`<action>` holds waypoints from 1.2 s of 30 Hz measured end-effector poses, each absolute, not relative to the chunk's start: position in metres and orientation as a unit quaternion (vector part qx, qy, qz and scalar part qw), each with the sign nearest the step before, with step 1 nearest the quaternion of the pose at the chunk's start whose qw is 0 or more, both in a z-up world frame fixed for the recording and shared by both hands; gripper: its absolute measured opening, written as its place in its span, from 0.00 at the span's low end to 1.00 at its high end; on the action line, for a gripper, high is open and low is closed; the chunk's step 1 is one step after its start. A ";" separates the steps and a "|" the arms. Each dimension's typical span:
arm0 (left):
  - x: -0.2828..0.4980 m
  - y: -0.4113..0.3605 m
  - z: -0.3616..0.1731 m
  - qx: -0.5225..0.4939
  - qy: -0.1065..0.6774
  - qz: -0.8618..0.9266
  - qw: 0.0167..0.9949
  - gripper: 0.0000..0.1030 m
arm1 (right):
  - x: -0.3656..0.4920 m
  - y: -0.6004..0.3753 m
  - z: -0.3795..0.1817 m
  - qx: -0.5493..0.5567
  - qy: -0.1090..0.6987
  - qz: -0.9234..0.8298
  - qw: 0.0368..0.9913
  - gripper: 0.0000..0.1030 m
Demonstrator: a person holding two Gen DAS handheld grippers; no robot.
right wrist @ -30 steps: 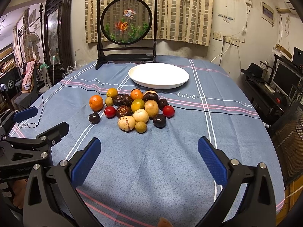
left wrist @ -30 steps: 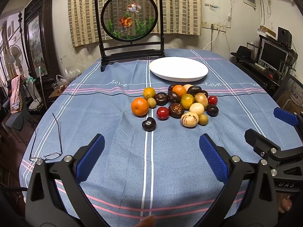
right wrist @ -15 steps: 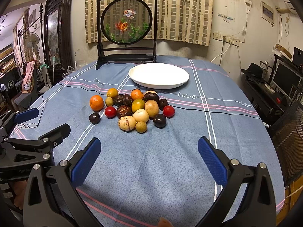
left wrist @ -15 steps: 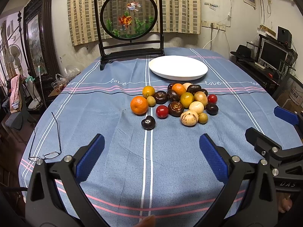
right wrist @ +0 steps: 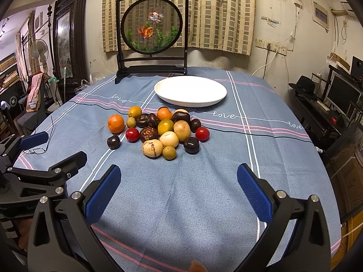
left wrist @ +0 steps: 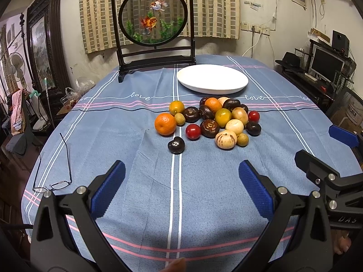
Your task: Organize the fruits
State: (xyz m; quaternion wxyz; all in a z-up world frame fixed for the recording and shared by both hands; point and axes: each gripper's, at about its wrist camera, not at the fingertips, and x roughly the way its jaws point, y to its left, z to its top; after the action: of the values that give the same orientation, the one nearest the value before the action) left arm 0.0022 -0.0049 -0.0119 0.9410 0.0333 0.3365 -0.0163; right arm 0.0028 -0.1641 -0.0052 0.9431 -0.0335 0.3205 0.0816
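both grippers hover spread and empty over the near edge of the bench (left wrist: 113, 117), the left gripper (left wrist: 181, 188) lined up with a lone dark fruit (left wrist: 176, 145) that sits just apart from the pile, the right gripper (right wrist: 179, 188) facing the heap from its own side. the fruits (right wrist: 158, 131) lie bunched mid-cloth, oranges, red tomatoes, pale and dark rounds touching one another, none yet moved to the white plate (left wrist: 212, 79) standing bare just behind them. the wide jaws suggest a first pick is being sized up; the stray dark fruit looks the easiest take, free of neighbours. glasses (left wrist: 52, 181) rest folded open at the left edge, well clear of the work.
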 end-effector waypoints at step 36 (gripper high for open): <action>0.006 -0.007 -0.017 0.035 0.348 -0.027 0.937 0.98 | 0.005 -0.163 -0.008 -0.032 0.323 0.084 0.942 0.99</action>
State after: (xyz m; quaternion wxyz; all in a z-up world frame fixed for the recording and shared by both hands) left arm 0.0063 -0.0068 -0.0173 0.9366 0.0345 0.3477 -0.0271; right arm 0.0052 -0.1630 -0.0082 0.9421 -0.0317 0.3231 0.0839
